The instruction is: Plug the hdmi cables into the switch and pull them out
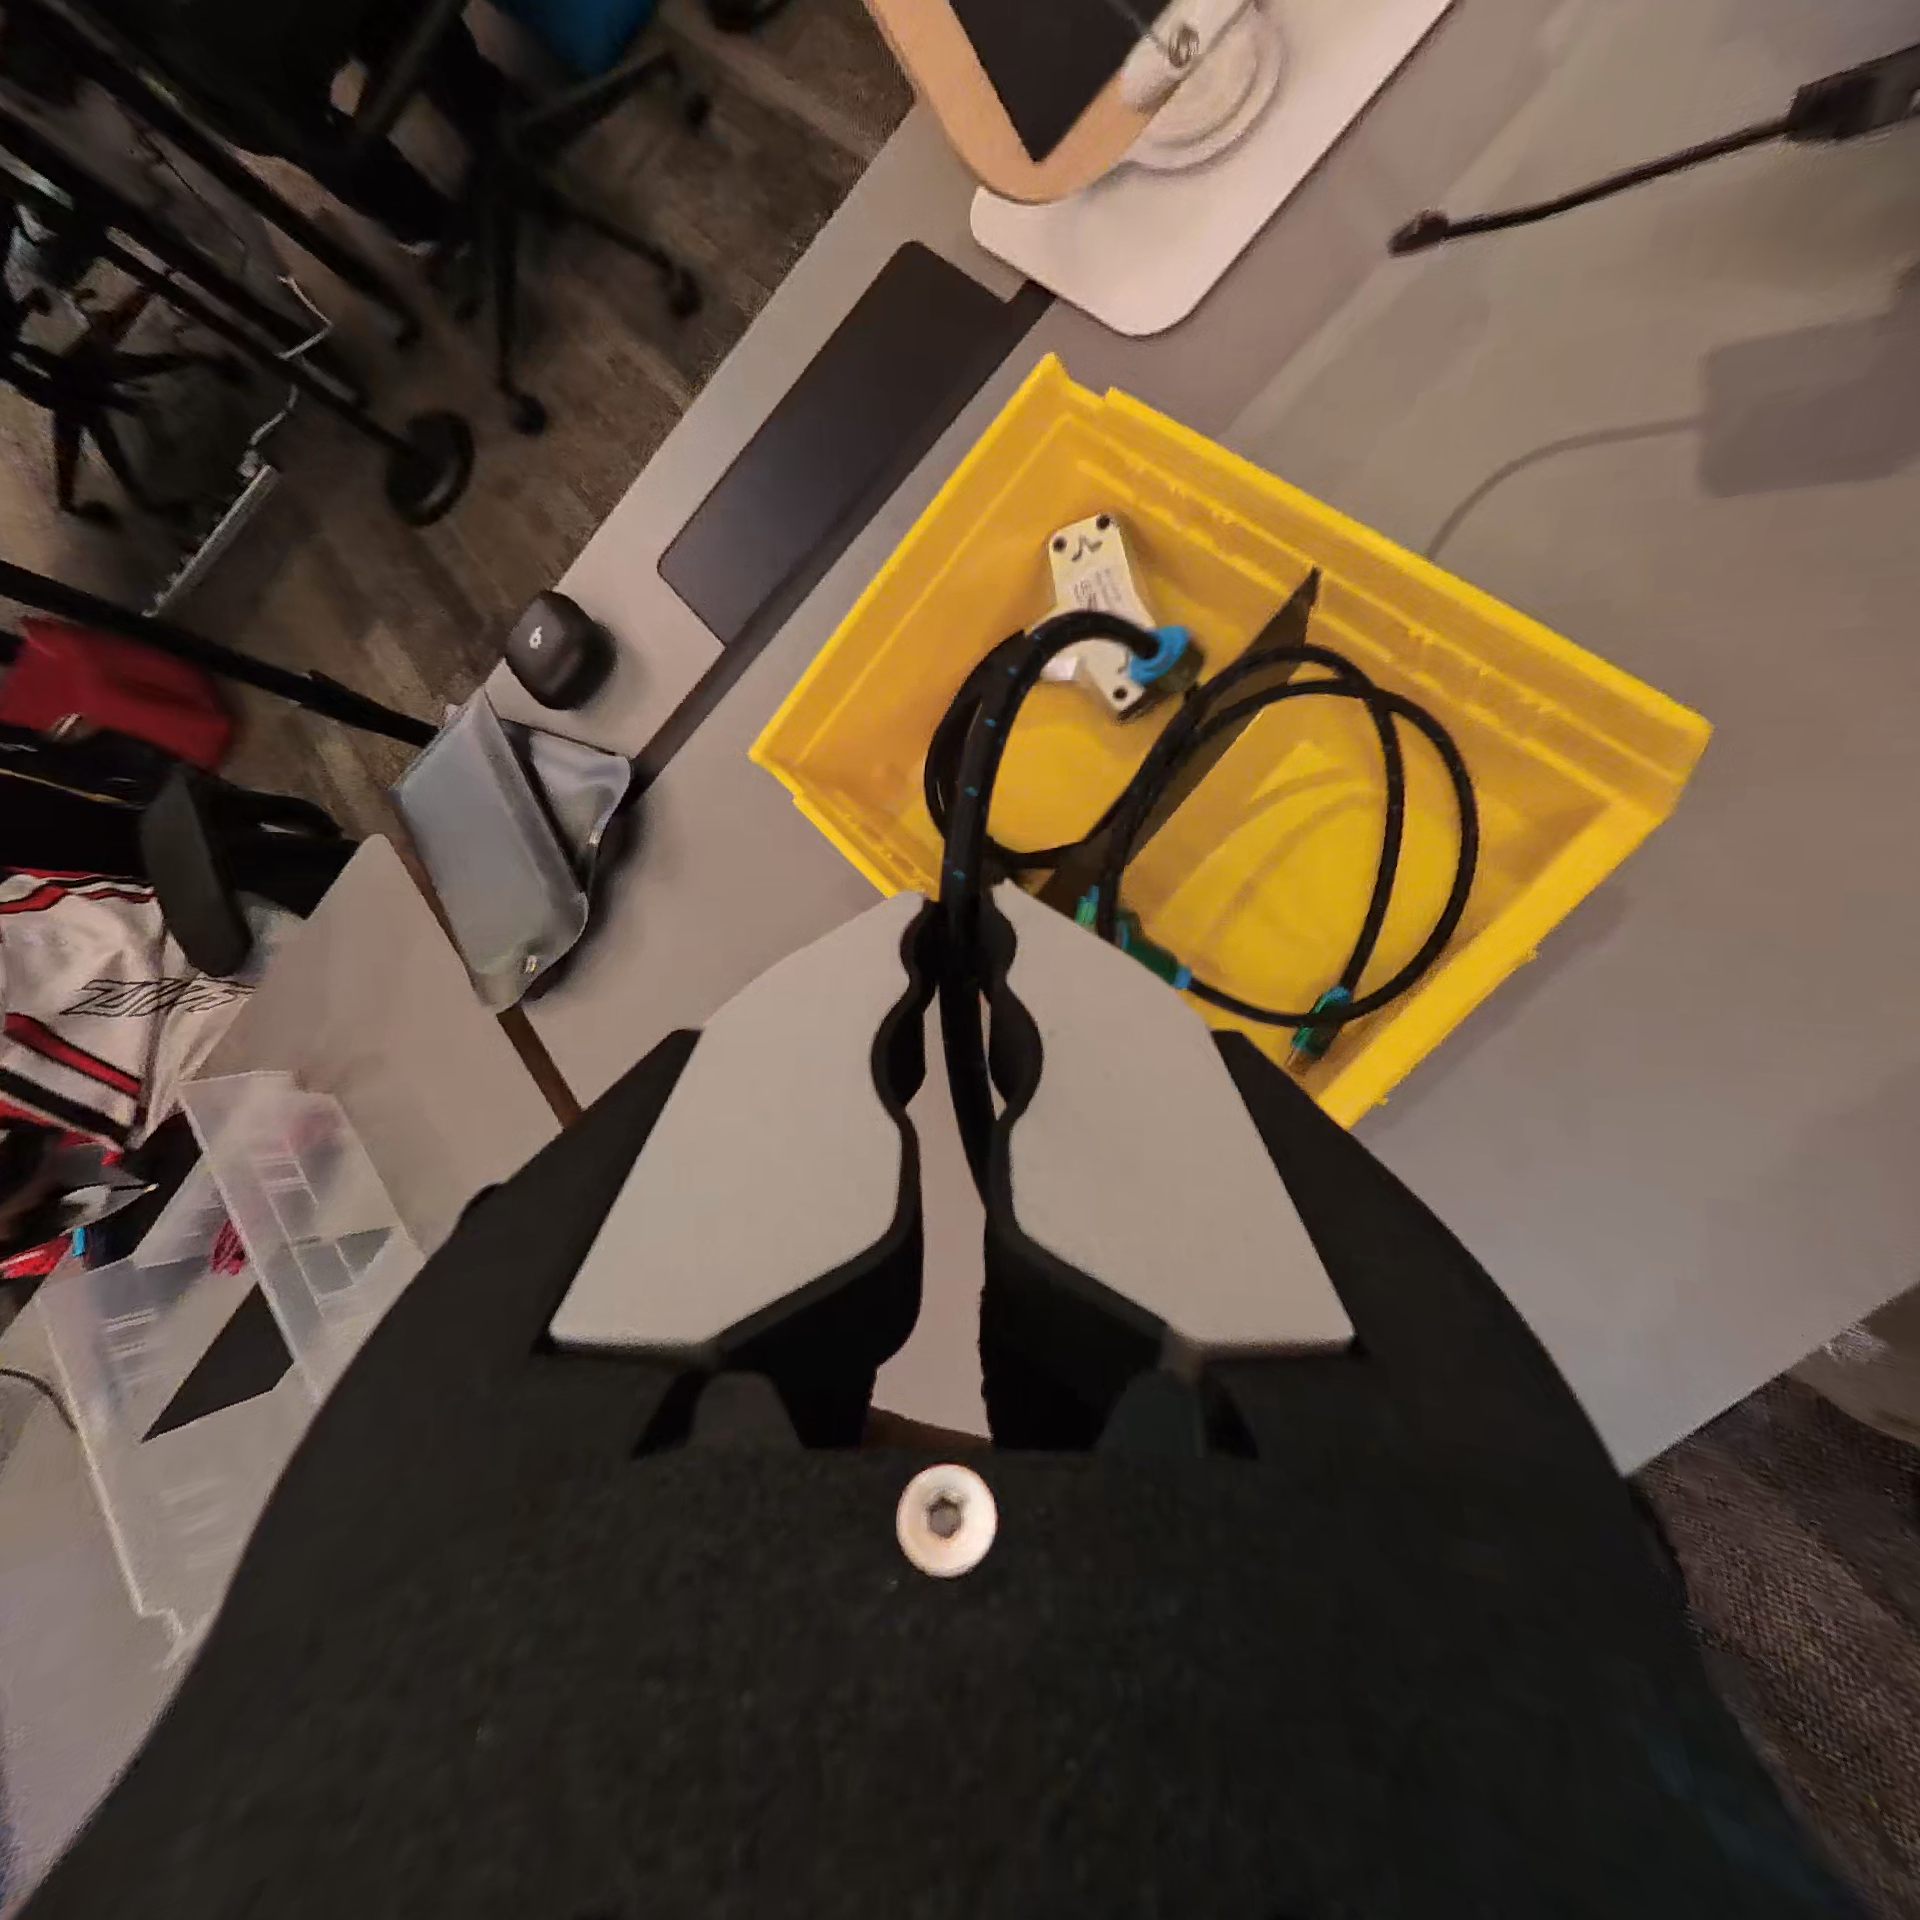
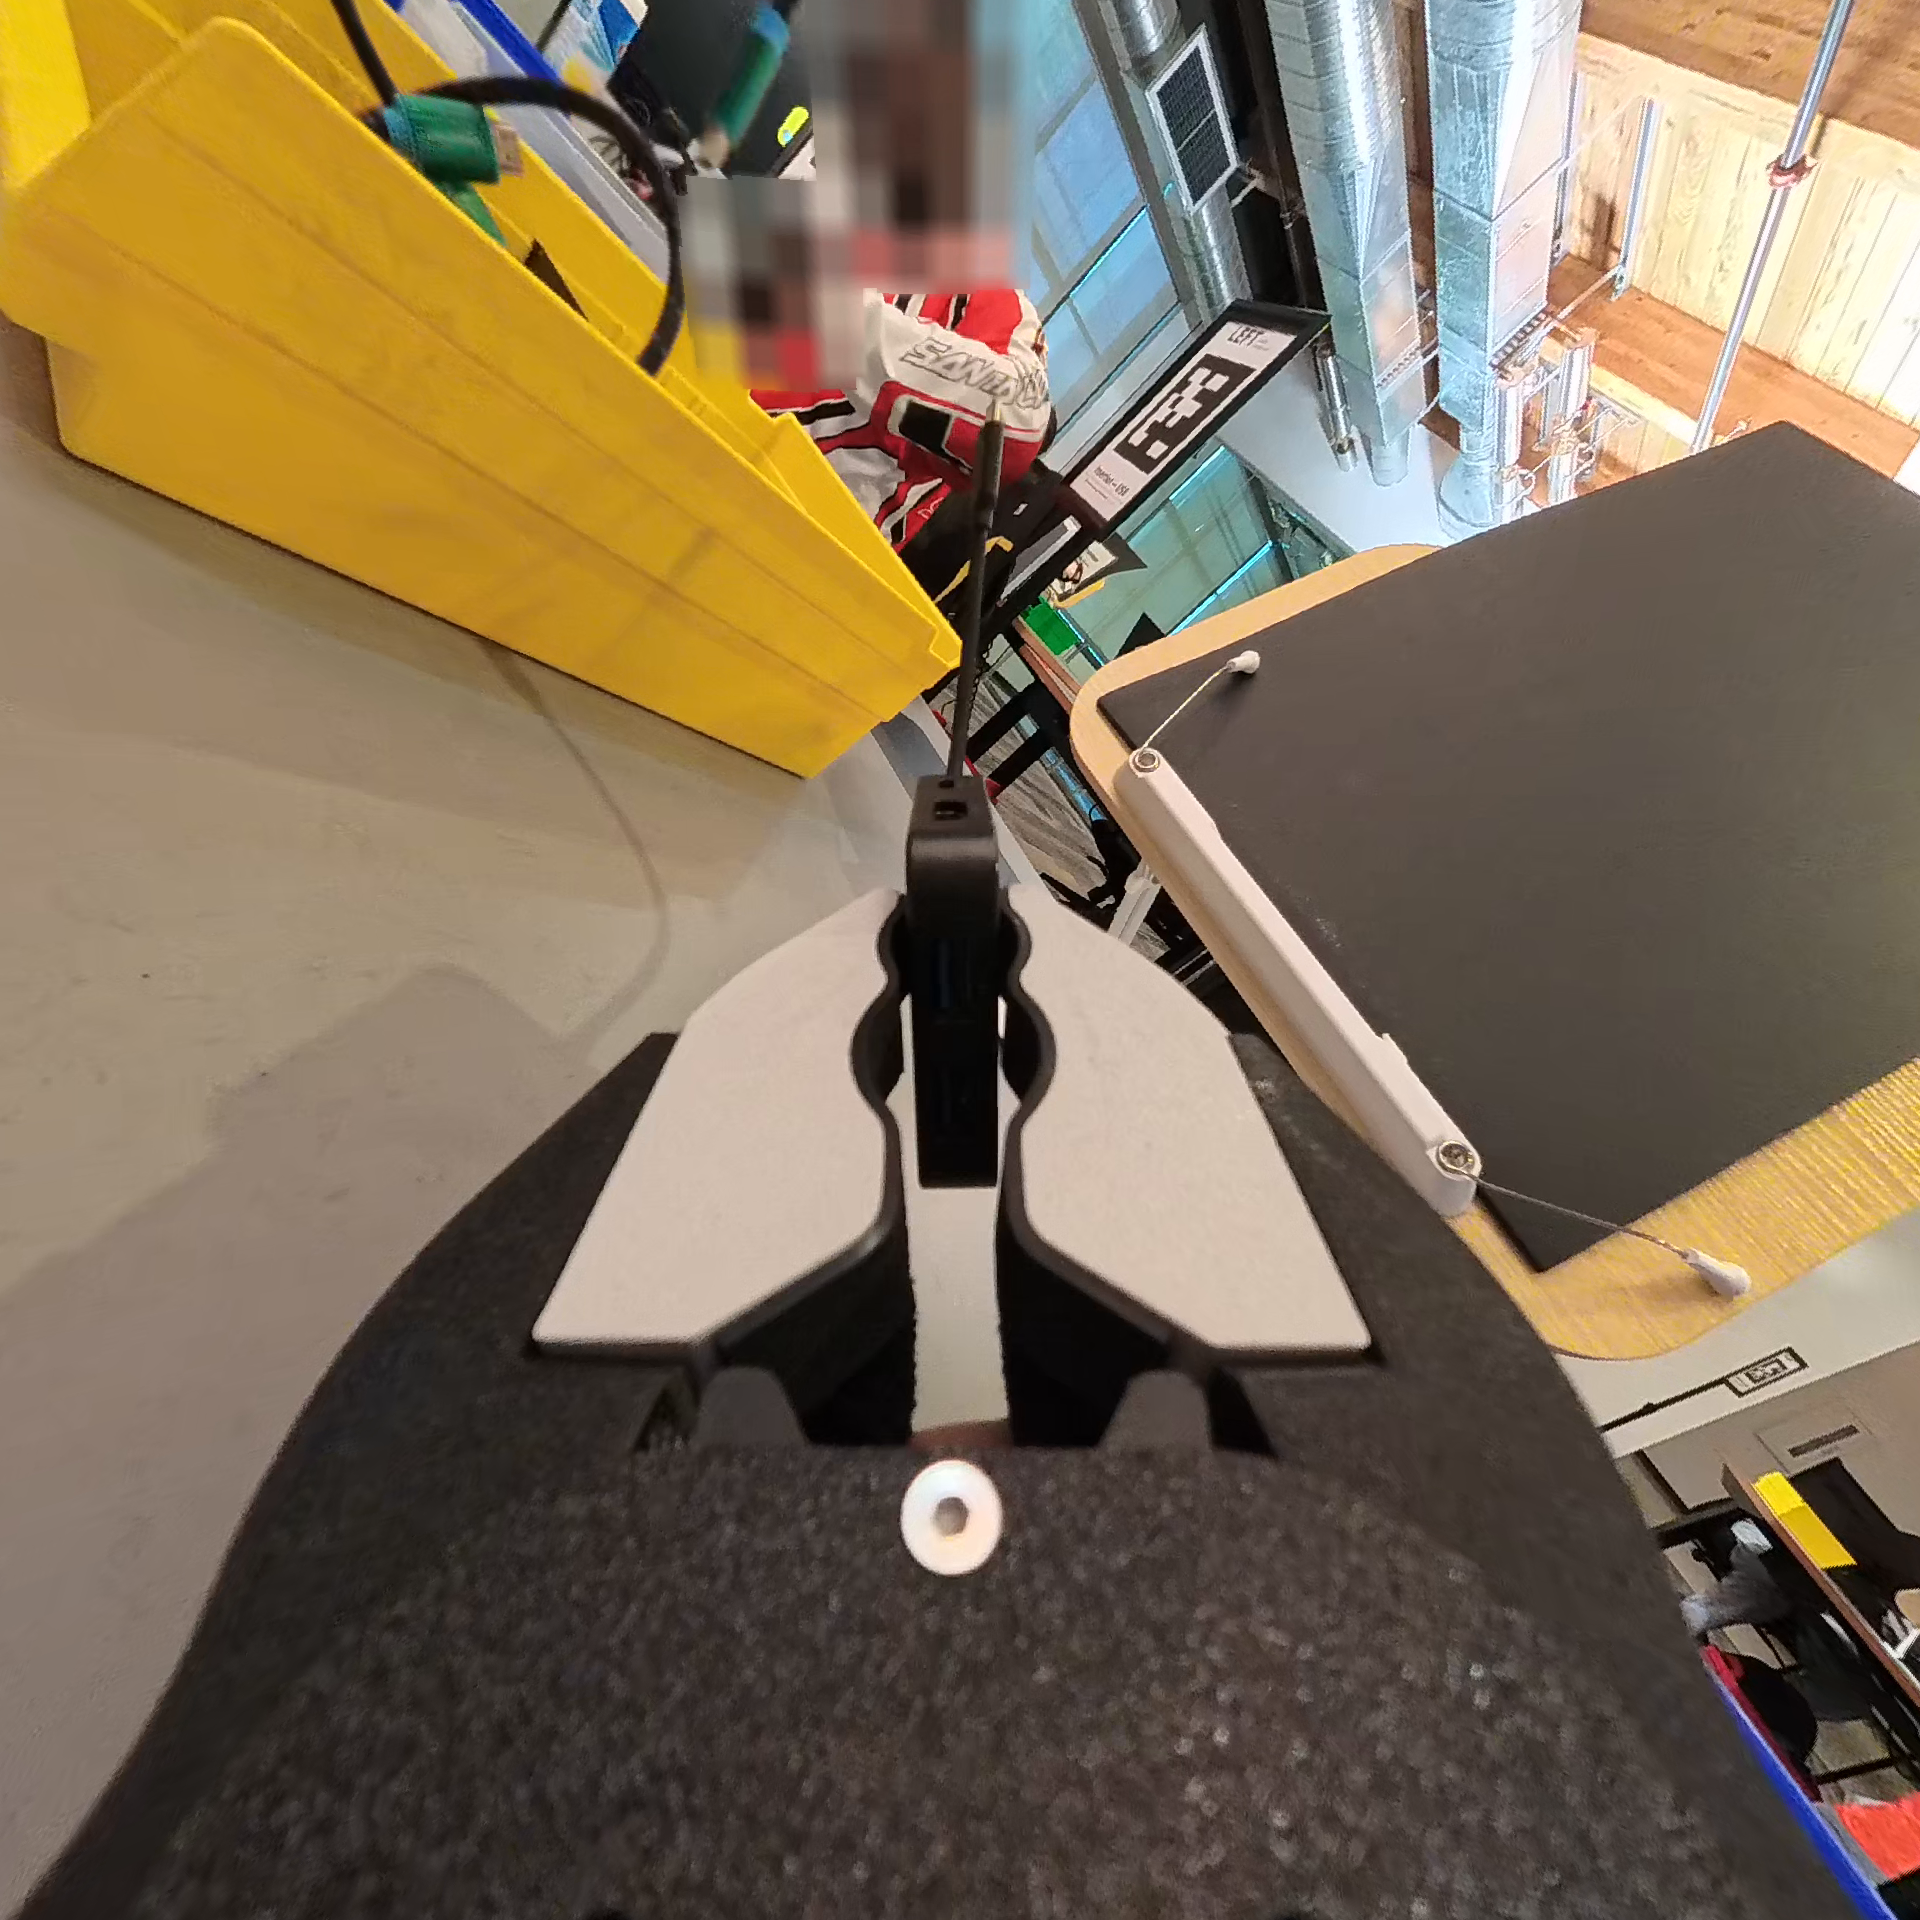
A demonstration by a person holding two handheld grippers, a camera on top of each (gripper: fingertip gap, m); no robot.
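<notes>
Here, the left gripper (image 1: 958, 925) was clamped on one black cable (image 1: 961, 831) with blue flecks, right above the near edge of the one yellow bin (image 1: 1538, 675). That cable's blue plug (image 1: 1155, 657) lay inside the bin by one small white box (image 1: 1096, 608). A second black cable (image 1: 1434, 790) with green plugs was coiled in the bin too. The right gripper (image 2: 951, 935) was squeezing one black switch (image 2: 951, 997) above the bench (image 2: 260, 883), near the bin.
</notes>
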